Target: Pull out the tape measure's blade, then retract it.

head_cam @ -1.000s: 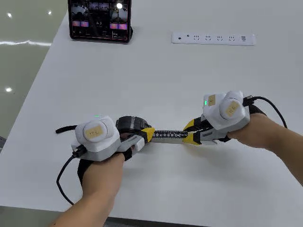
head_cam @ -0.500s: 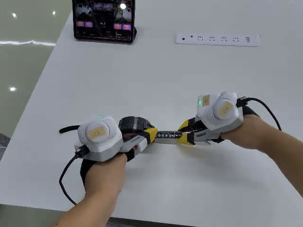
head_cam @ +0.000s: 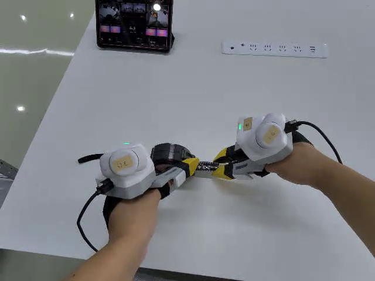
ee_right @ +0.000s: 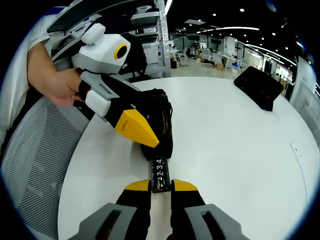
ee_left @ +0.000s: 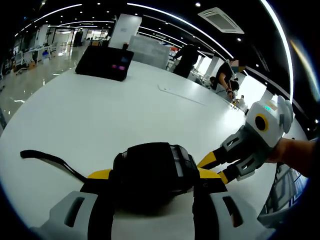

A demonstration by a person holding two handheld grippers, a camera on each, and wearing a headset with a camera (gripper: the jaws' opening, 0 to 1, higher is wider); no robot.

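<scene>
Left gripper (head_cam: 183, 168) clamps the black tape measure (head_cam: 169, 154) low over our white table (head_cam: 176, 88), and we see the right gripper (head_cam: 221, 170) pinching the short blade (ee_right: 160, 172) drawn out between them.

head view looks forward and down from above onto the tabletop (head_cam: 193, 93); left gripper view sits low, close behind the tape measure (ee_left: 150, 172), facing the right gripper (ee_left: 216, 167); right gripper view looks along the blade (ee_right: 160, 175) at the left gripper (ee_right: 135, 125); all three share the tape measure and the tablet (head_cam: 135, 23)
</scene>
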